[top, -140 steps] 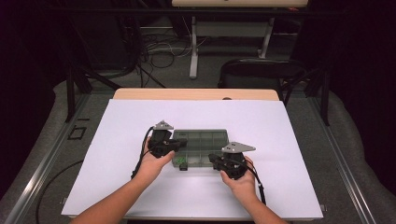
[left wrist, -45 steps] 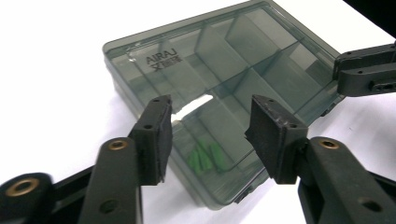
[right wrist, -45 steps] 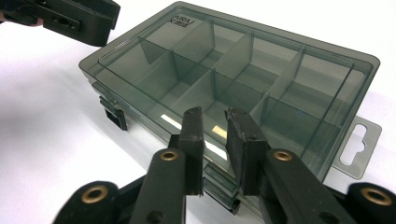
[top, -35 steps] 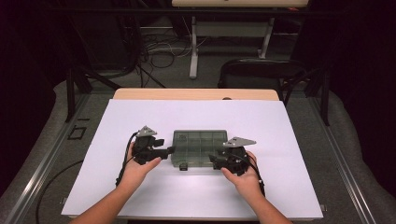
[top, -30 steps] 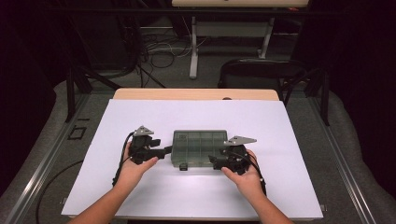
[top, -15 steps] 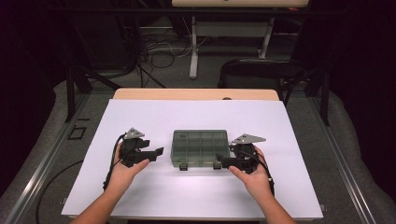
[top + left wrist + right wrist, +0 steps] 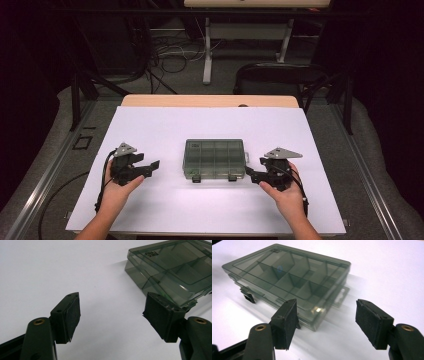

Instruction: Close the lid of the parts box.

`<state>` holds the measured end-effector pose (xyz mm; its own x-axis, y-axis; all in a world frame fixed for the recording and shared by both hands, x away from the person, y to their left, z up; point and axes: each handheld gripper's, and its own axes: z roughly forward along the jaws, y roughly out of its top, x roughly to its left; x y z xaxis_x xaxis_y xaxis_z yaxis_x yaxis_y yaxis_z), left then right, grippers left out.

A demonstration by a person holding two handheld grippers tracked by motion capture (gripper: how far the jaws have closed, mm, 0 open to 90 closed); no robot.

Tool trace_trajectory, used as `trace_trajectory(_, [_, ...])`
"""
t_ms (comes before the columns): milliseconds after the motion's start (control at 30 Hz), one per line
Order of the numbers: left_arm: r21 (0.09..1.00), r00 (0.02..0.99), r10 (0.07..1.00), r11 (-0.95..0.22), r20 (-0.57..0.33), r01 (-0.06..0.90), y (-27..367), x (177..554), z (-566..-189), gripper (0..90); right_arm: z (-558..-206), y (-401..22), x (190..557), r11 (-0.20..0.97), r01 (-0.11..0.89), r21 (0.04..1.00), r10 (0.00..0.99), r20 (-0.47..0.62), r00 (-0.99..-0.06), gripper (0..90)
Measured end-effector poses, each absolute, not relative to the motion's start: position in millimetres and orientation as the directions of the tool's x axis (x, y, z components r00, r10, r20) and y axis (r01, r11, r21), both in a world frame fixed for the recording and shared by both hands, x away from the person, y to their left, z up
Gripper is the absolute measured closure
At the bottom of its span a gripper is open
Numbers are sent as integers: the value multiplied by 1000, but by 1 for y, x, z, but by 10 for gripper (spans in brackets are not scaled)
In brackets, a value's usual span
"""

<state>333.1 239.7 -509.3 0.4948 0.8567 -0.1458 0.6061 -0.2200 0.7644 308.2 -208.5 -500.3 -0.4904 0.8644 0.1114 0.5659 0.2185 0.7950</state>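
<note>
1. The left tool (image 7: 150, 167) has just been opening; its jaws stand wide with nothing between them, well left of the organizer box (image 7: 215, 159).
2. The right tool (image 7: 252, 175) has likewise opened, empty, just off the box's right edge.
3. The box lies shut mid-table (image 7: 165, 125), with bare white surface all round it.

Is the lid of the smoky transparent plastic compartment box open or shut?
Shut. The smoky transparent plastic compartment box lies flat, its lid resting down over the dividers; both front latches sit down.

white table (image 7: 165, 125), closed smoky compartment box (image 7: 215, 157) lying flat mid-table
</note>
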Motion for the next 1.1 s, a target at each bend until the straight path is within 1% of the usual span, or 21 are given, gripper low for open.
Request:
trace_trajectory(100, [767, 481, 866, -218, -133, 604, 246, 330, -512, 293, -504, -216, 305, 201, 562, 802, 875, 111, -471, 331])
trace_trajectory(267, [769, 456, 880, -199, -133, 608, 256, 327, -516, 292, -506, -227, 300, 198, 584, 787, 885, 112, -452, 329])
trace_trajectory(467, [772, 436, 891, -187, -126, 607, 264, 322, -520, 292, -510, -236, 293, 182, 578, 796, 896, 108, -431, 327])
trace_trajectory(567, [775, 438, 890, -188, -125, 604, 267, 320, -521, 292, -512, -241, 289, 178, 577, 797, 900, 105, -422, 326])
trace_trajectory(633, [775, 439, 890, -189, -125, 603, 269, 318, -521, 292, -513, -245, 285, 187, 596, 781, 903, 102, -417, 326])
trace_trajectory(700, [775, 443, 888, -192, -124, 602, 270, 317, -522, 293, -515, -248, 282, 186, 596, 781, 906, 98, -412, 326])
trace_trajectory(733, [774, 445, 887, -194, -123, 602, 270, 316, -523, 293, -517, -249, 281, 177, 580, 796, 908, 96, -409, 326])
trace_trajectory(800, [771, 447, 886, -197, -124, 605, 272, 314, -524, 293, -516, -253, 277, 180, 596, 783, 908, 100, -406, 326])
trace_trajectory(1100, [765, 453, 883, -208, -120, 610, 275, 307, -530, 293, -523, -264, 268, 189, 573, 797, 912, 74, -404, 326])
